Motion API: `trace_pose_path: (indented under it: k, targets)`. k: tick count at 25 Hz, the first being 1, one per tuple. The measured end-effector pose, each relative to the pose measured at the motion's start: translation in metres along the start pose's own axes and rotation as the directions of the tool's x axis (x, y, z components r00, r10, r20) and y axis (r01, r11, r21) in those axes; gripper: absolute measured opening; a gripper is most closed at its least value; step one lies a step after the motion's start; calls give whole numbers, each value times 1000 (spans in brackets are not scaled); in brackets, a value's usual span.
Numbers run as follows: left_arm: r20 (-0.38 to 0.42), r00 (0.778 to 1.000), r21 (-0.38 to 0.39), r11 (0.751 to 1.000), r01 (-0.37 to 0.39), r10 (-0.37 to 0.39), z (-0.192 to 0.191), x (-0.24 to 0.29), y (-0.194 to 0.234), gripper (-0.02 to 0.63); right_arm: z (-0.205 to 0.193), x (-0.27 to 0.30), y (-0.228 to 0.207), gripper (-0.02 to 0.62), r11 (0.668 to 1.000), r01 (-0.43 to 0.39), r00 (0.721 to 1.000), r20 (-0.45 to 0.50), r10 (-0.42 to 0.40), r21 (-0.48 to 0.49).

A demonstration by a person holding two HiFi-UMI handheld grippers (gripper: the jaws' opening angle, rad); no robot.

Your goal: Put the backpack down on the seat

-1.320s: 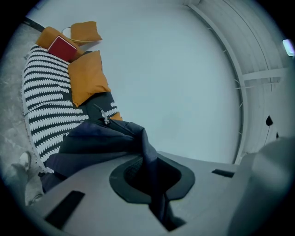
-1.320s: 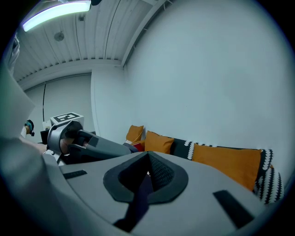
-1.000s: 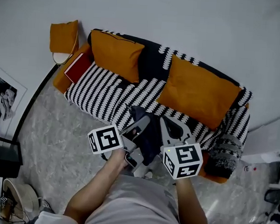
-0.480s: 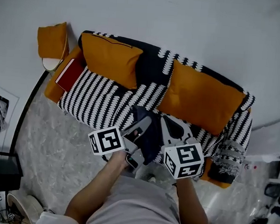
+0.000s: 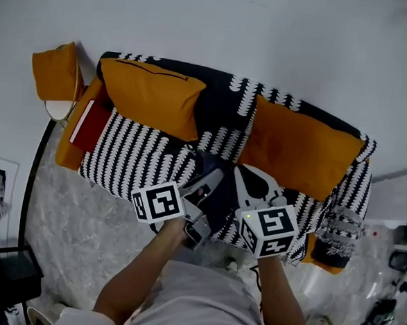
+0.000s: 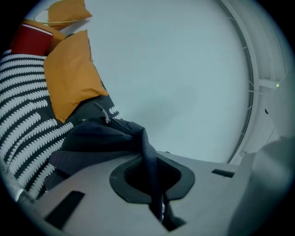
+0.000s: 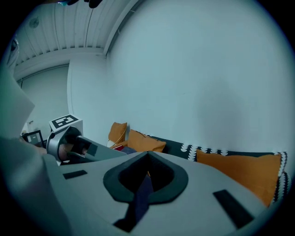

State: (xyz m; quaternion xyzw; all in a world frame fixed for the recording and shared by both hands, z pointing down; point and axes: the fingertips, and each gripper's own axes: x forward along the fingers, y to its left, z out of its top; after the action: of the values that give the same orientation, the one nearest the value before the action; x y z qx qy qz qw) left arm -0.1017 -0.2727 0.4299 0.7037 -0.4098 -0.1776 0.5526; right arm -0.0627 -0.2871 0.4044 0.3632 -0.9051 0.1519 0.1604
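Both claws are clenched on thin dark folds of the navy backpack [image 5: 219, 202]. The left claw [image 5: 209, 182] pinches a strap or edge that rises through its pad opening [image 6: 148, 161], and the right claw [image 5: 242, 182] bites a similar strip [image 7: 142, 192]. Two grips set side by side probably share the load and keep the bag from swinging or twisting, so it can be lowered squarely and not dropped.

The backpack hangs between the claws at the front edge of the sofa seat [image 5: 131, 157]. It is about midway along that edge, opposite the gap between the left orange cushion [image 5: 149, 95] and the right orange cushion [image 5: 302, 144]. That middle stretch of patterned seat looks free, which would explain the choice of spot. A red flat object [image 5: 91, 124] lies at the seat's left end, well apart from the bag.

No view shows whether the bag's bottom already touches the seat.

The held top of the bag faces up toward the claws and the bulk sags below, so its long axis seems close to upright, leaning a little from the person toward the sofa back. In the left gripper view the body [image 6: 94, 138] spreads toward the striped cover, its zip pull [image 6: 105, 114] uppermost.
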Motion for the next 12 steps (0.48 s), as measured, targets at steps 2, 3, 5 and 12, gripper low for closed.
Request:
trace_pose_path:
  k: [2,3,5,12]
  targets:
    - [-28,1000,-2,1000,-1,0,13,9,10,12,3,17,-4,2,1000,14,1000,-6,-14,13]
    - [-42,999,-2,1000,0,-1,20,13,15,12,4,26,-7,2,1000,20,1000,-9,-20,20]
    - [-71,997,1,1000,6,-6,33,24,25,12,7,43,-13,2,999,35,999,-13,-35,32]
    - [-166,986,29,999,27,-21,70,64,57,12,7,89,-39,2,993,93,995,-36,-91,76]
